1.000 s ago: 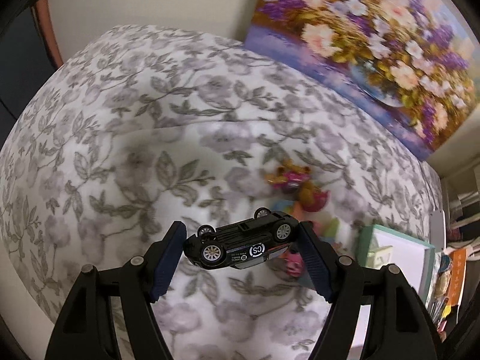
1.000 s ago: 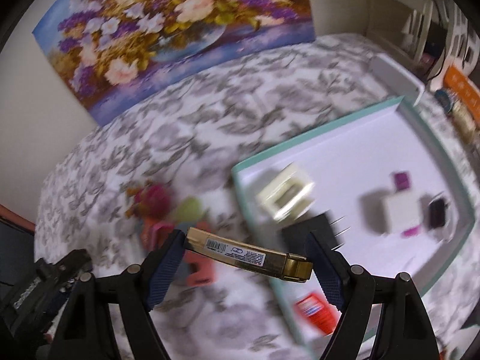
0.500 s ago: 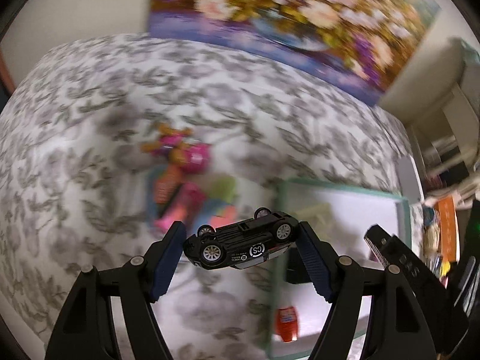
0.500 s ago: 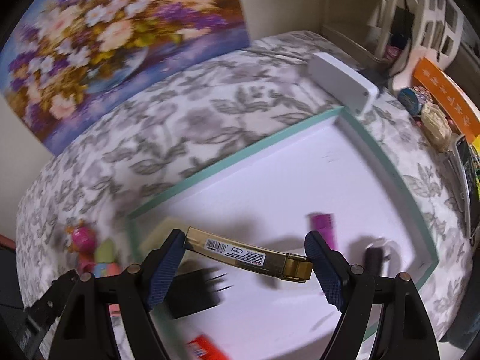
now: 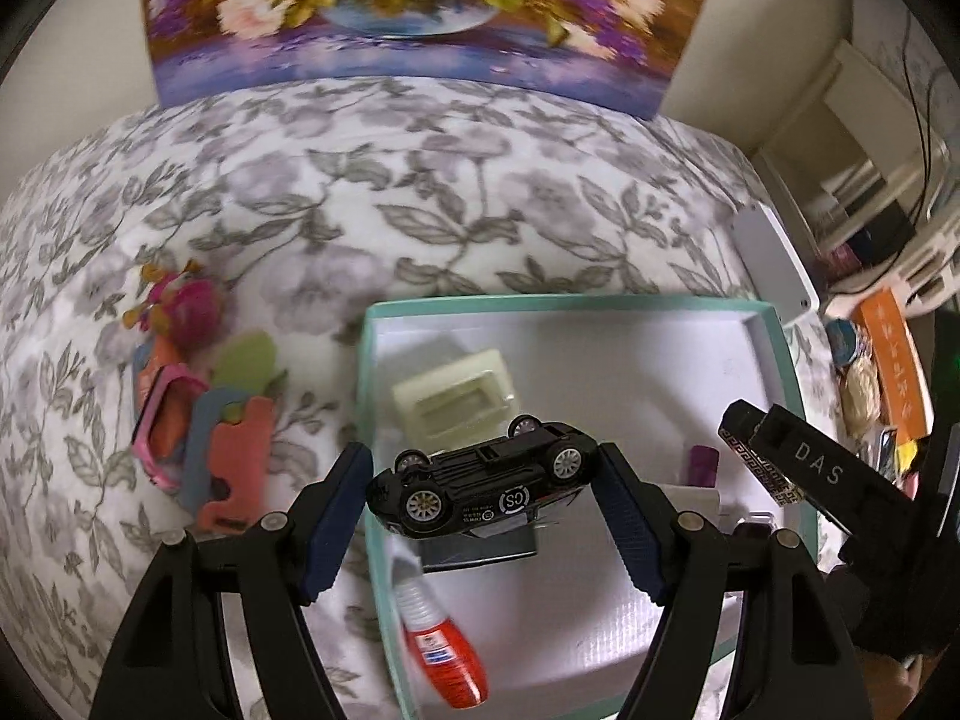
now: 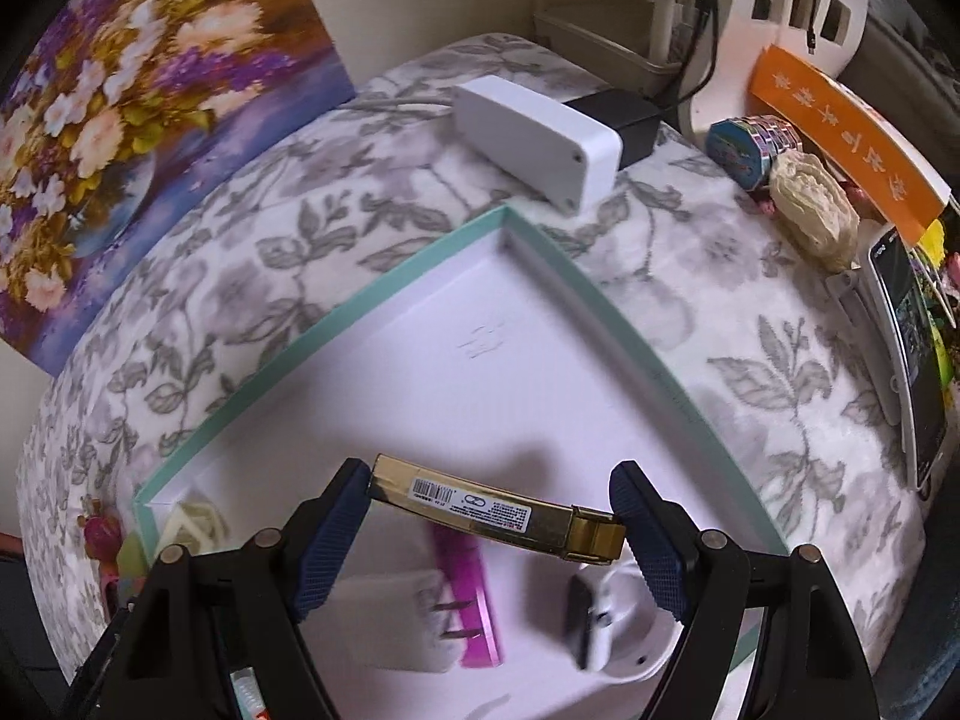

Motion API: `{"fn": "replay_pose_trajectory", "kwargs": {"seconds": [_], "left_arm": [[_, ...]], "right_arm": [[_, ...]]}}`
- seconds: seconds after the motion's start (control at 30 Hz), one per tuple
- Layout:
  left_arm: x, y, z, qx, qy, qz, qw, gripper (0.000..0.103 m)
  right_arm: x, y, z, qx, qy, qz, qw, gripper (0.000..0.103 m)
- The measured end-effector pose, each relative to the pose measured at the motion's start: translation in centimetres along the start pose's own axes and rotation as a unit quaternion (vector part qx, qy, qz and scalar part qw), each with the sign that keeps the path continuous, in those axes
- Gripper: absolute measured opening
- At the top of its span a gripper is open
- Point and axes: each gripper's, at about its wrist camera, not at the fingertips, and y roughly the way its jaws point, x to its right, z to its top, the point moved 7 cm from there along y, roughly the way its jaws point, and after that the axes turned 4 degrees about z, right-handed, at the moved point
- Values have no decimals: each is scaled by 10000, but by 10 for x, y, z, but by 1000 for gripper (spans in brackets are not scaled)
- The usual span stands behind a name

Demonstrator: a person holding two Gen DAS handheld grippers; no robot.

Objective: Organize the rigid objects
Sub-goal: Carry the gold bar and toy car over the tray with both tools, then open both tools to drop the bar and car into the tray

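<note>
Toy car [image 5: 486, 492] upside down, clamped end-to-end in my left gripper [image 5: 485, 531], hanging over the teal tray [image 5: 774, 324] w/ the other sorted bits. Right gripper [image 6: 492, 534] clamps gold case [image 6: 498, 513] lengthwise above tray's bare stretch, ready for dropping.

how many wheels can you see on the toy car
4. The car, held upside down in the left gripper: two big ones on the near side, front and rear; two just peeking over the far side.
</note>
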Motion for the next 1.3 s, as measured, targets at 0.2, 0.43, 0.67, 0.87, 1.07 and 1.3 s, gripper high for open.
{"fn": "replay_pose_trajectory", "kwargs": {"seconds": [0.2, 0.43, 0.67, 0.87, 1.07, 1.3], "left_arm": [[14, 5, -1, -8, 204, 43, 9998, 76], [20, 9, -7, -58, 371, 206, 9991, 76], [28, 10, -10, -58, 558, 268, 9981, 77], [27, 8, -10, -69, 572, 288, 9979, 81], [18, 3, -5, -23, 490, 343, 9982, 93], [3, 1, -1, 14, 269, 414, 9988, 95]], "right_arm": [[0, 4, 0, -55, -65, 65, 9999, 84], [-4, 6, -2, -119, -113, 109, 9998, 84], [-9, 8, -6, -206, -194, 133, 9995, 84], [-9, 8, -4, -233, -225, 106, 9994, 85], [-9, 6, -3, -190, -230, 109, 9995, 101], [-10, 4, -2, -144, -216, 141, 9996, 103]]}}
